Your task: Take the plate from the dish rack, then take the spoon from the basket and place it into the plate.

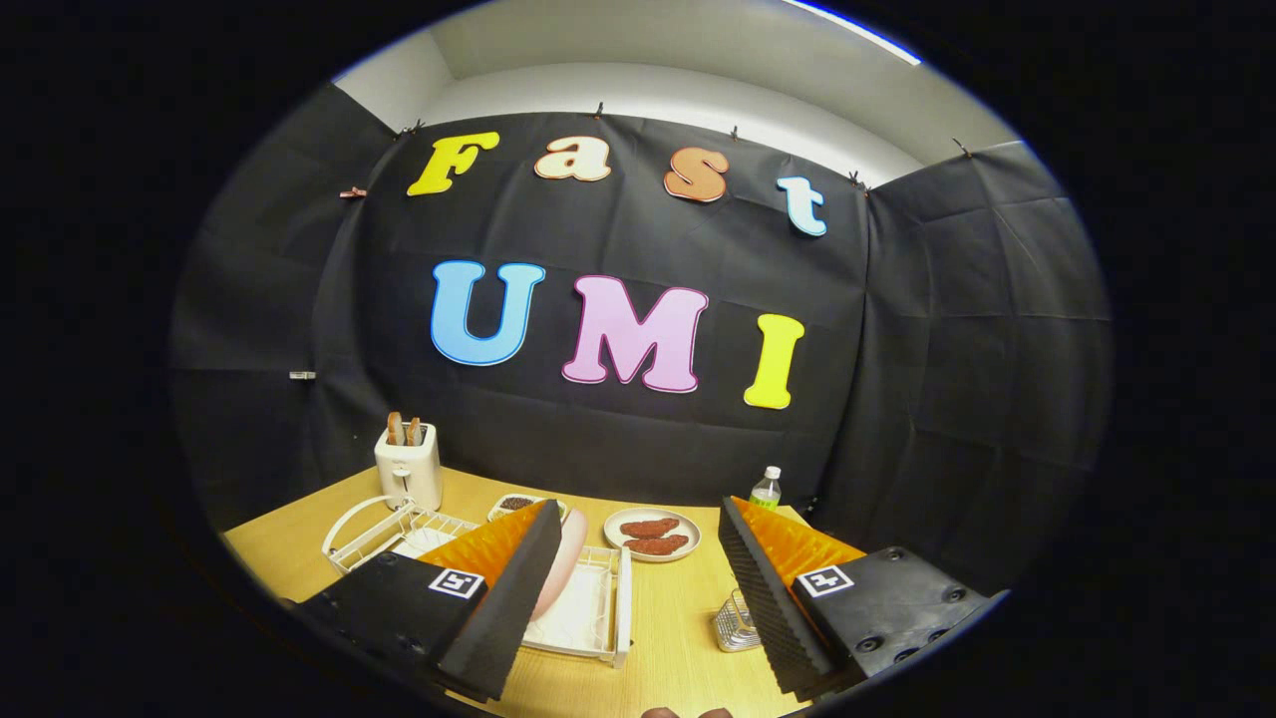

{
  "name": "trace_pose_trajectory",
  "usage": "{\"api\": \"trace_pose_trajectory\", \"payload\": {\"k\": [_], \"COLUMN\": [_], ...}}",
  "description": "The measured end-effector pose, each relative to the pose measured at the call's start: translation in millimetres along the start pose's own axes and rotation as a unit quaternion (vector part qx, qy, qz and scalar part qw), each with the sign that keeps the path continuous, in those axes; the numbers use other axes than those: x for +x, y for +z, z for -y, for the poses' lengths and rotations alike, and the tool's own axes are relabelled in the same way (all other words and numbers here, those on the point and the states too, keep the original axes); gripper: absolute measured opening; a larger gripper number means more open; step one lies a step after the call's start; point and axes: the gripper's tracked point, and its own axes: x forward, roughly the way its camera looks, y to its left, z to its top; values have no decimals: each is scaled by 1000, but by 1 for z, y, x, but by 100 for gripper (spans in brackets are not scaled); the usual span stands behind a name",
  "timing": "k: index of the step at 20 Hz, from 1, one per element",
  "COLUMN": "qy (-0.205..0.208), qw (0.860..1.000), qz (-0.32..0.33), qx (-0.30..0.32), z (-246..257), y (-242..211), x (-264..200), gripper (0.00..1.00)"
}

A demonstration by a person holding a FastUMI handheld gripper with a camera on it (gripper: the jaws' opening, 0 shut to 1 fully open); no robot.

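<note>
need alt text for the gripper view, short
The gripper is open above a wooden table, its left finger beside a pink plate upright in a white dish rack. Beyond stand a toaster and a plate of food.

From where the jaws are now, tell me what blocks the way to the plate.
Nothing visible does. The open gripper has the pink plate standing on edge in the white dish rack right beside its left finger.

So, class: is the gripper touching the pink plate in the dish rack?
Cannot tell. In the gripper view, the open gripper has one finger overlapping the plate standing in the rack, hiding any contact or gap.
</note>
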Motion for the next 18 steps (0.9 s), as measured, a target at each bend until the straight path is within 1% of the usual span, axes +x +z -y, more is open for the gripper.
{"api": "trace_pose_trajectory", "payload": {"k": [12, 18], "qy": [32, 23], "qw": [998, 995], "qz": [-41, -90], "qx": [-21, -44], "z": [-40, -55], "y": [-4, -25], "x": [47, 94], "gripper": [98, 98]}}
